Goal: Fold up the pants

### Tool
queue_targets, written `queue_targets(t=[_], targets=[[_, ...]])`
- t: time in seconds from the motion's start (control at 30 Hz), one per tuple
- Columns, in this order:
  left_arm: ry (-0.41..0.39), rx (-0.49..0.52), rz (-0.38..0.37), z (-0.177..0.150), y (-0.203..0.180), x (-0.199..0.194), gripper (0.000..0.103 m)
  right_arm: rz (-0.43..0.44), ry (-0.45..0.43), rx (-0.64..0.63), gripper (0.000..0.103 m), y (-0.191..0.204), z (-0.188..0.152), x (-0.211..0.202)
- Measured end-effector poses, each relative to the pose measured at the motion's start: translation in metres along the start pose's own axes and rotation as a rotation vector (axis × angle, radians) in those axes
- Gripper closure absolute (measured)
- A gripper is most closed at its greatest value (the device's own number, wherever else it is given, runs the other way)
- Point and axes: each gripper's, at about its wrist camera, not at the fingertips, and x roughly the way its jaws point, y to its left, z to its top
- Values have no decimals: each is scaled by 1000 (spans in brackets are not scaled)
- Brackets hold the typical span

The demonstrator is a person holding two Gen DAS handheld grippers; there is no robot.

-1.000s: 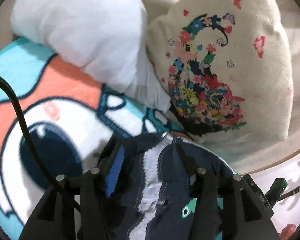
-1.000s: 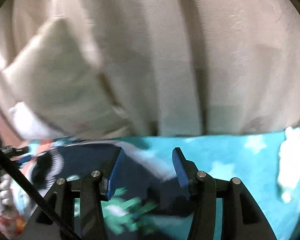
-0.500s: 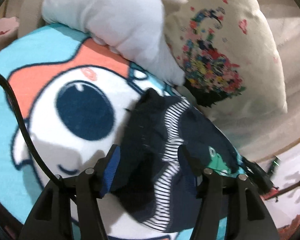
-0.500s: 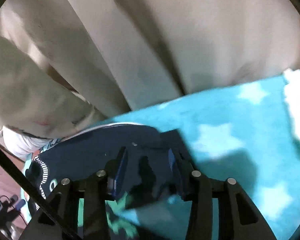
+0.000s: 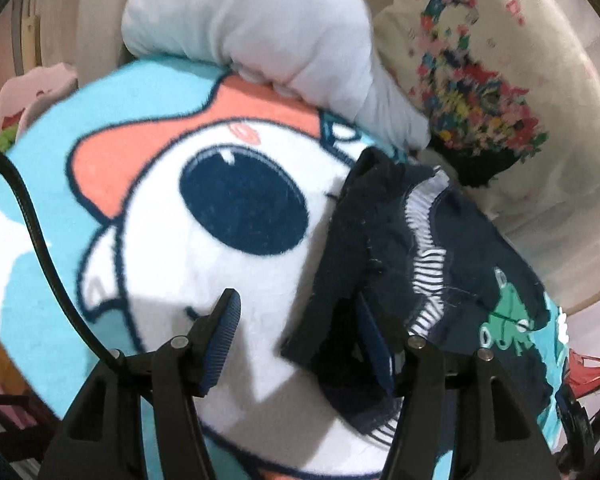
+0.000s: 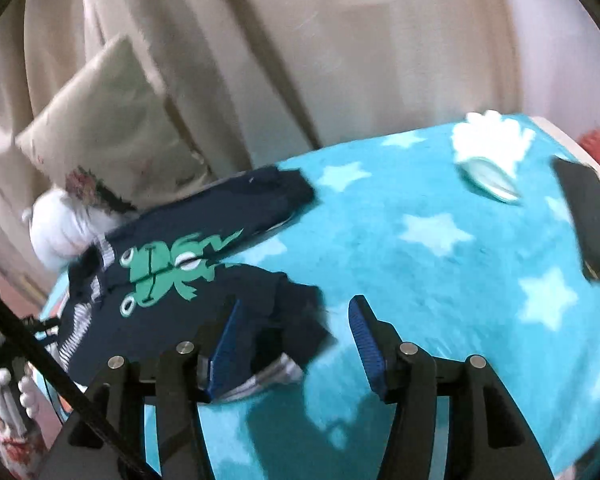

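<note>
Small navy pants (image 6: 168, 276) with a green frog print and a striped waistband lie spread on a turquoise cartoon blanket (image 6: 440, 272). In the left wrist view the pants' waist end (image 5: 416, 248) lies by my right finger. My left gripper (image 5: 300, 336) is open and empty, with a corner of the fabric between its fingers. My right gripper (image 6: 292, 340) is open and empty, just above the near leg cuff (image 6: 284, 332). The far leg (image 6: 256, 196) stretches toward the curtain.
A white stuffed pillow (image 5: 260, 36) and a cream floral cushion (image 5: 488, 80) sit at the blanket's far edge. A beige curtain (image 6: 300, 40) hangs behind. A dark flat object (image 6: 592, 220) lies on the blanket at the right.
Both grippers have let go of the pants and drawn back. The pants now lie flat on the blanket with both legs spread.
</note>
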Motion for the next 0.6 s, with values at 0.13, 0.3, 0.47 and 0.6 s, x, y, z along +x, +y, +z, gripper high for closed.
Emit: queue_targets(t=[0.13,0.3,0.47,0.6], targets=[[-58,23,-27,-9,-7,-24,41,67,-63,58,43,4,-9,-10],[-77,92,-13,-25,-26,-34,40,203,0,-8,42,45,-22,6],[-133,190,64,-36,-47,-43,40,252,99,-77,42,77,-42,40],[-171,247,120,-44,-58,-48,39,139,51,-57,42,66,-43,44]])
